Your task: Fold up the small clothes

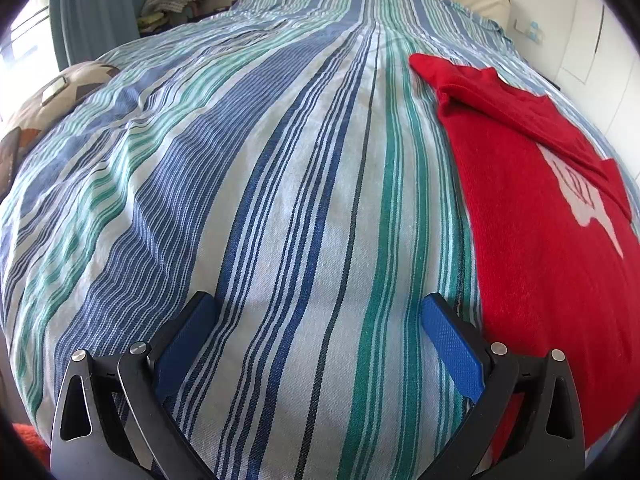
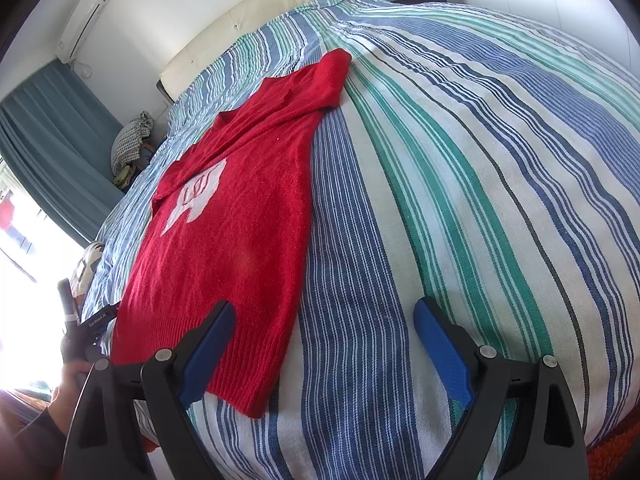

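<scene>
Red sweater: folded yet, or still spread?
Partly folded. The red sweater lies flat on the striped bedspread, both sleeves folded in across the chest; body still full length.

A home bedroom — striped bedspread (image 1: 280,184), cream headboard (image 2: 256,20), curtain (image 2: 52,128), air conditioner (image 2: 82,16).

The red sweater (image 1: 532,240) runs past the left view's right edge, its white motif half covered.

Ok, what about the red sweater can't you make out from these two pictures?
- The red sweater, left wrist view: its far side and lower hem run off the right edge.
- White design, right wrist view: a folded sleeve covers its top; the marks inside are too small to read.
- Near left corner of the hem, right wrist view: behind the right gripper finger.
</scene>
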Tool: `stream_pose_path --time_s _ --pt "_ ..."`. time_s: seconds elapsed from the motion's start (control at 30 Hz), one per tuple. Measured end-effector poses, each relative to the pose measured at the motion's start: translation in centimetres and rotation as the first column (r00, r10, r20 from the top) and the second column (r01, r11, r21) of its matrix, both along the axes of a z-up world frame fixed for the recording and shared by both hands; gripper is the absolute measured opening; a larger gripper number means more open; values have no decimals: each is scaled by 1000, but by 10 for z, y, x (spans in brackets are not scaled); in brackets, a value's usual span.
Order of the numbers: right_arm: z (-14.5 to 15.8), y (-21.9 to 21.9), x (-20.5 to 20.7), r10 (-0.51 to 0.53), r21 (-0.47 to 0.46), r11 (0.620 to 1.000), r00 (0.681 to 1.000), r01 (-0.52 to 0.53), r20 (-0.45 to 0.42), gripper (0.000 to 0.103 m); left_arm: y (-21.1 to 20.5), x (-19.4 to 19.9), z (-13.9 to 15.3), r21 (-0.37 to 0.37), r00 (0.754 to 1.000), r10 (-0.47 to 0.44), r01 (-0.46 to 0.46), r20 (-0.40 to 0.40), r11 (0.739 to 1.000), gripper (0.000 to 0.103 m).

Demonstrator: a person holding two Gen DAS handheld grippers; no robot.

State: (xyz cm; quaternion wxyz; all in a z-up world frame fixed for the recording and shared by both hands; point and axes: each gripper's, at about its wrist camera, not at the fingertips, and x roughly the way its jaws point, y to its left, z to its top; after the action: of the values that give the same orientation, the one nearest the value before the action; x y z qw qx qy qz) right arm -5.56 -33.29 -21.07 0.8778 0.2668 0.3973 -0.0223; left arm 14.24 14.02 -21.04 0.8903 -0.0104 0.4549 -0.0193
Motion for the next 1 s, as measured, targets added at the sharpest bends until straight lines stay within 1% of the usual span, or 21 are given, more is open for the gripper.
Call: stream_pose_path --time_s 0.5,0.73,0.8,0.93,1.0 --pt "0 0 0 0 -2 1000 1000 0 0 91 -2 0 0 5 1000 0 0 -1 1000 103" --pt "2 3 1 9 -23 1000 1000 -9 -7 92 -1 0 0 -3 1000 -1 1 -1 1000 103" --pt "2 1 1 7 -14 1000 1000 -7 -4 92 0 0 -1 -6 1000 -3 3 1 1000 103" --pt "2 -6 -1 -4 34 999 1000 4 6 92 2 -1 4 -17 1000 -8 8 0 1000 102" --pt "5 -12 -2 -13 77 997 1000 13 8 92 8 -3 16 -57 1000 10 -11 -9 998 101"
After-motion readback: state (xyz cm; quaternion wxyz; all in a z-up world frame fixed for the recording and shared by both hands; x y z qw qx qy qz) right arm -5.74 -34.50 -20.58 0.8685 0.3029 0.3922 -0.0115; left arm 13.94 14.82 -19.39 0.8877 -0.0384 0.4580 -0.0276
